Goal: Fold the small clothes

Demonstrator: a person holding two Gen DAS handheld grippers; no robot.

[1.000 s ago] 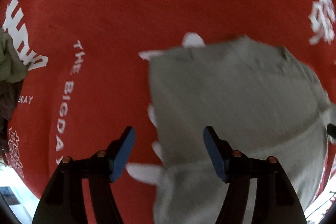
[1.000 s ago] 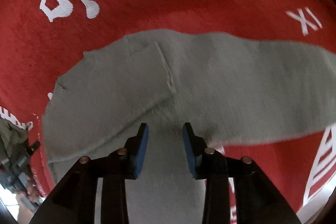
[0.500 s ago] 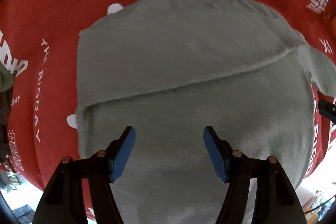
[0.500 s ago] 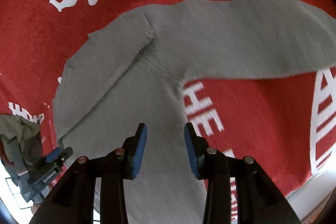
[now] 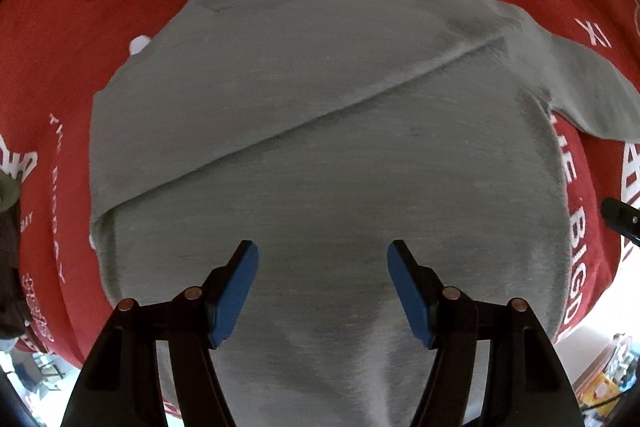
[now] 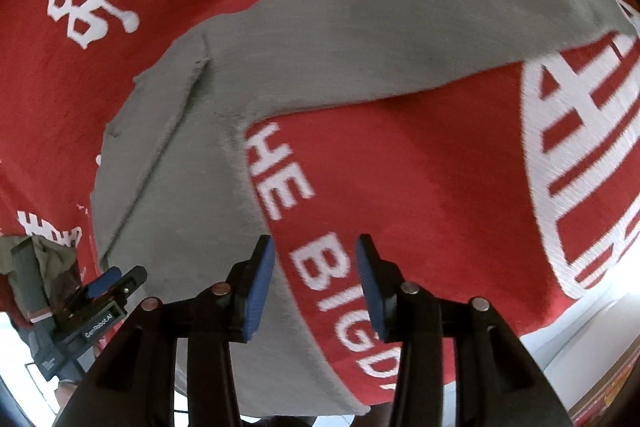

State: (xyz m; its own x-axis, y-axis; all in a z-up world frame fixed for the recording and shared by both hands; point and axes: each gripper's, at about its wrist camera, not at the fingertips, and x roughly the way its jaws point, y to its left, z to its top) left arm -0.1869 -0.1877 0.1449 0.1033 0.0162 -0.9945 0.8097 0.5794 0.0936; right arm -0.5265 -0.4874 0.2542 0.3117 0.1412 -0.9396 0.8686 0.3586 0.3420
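The left hand-held gripper now hangs over the grey sweater's body instead of its left edge. The right hand-held gripper, jaws just widened and empty, now hangs over the red cloth.

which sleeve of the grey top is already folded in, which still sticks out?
On the grey top, the left sleeve lies folded across the body; the right sleeve still stretches out over the red cloth.

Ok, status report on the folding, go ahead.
Left hand-held gripper open, empty, above grey sweater. Right hand-held gripper open, jaws just widening, nothing between. One sleeve folded across, other sleeve still out on red cloth. No obstruction.
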